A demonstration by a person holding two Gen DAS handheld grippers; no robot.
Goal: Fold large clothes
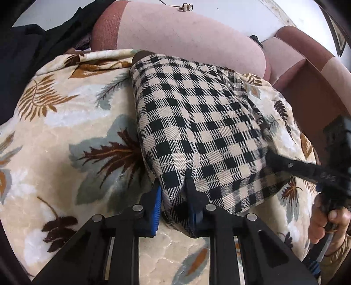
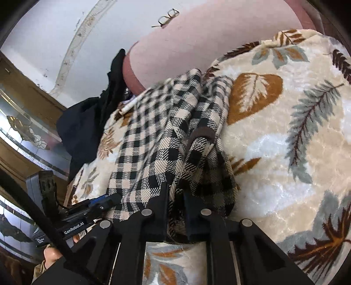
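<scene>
One checked black-and-beige garment point(image 1: 197, 122) lay mid-frame on a leaf-patterned blanket point(image 1: 65, 136). The left gripper point(image 1: 173, 197), jaws narrow, pinched the garment's near corner at lower centre; the right gripper point(image 2: 175, 197) clamped bunched folds of the same cloth. Behind, a pink sofa cushion point(image 1: 186, 37) filled the top of the frame, with one pair of spectacles point(image 1: 186, 7) on it and dark clothing point(image 1: 33, 43) at upper left. Only the right wrist view showed mirrored wall panels point(image 2: 24, 131) at left; only the left showed a hand point(image 1: 326, 221) at lower right.
</scene>
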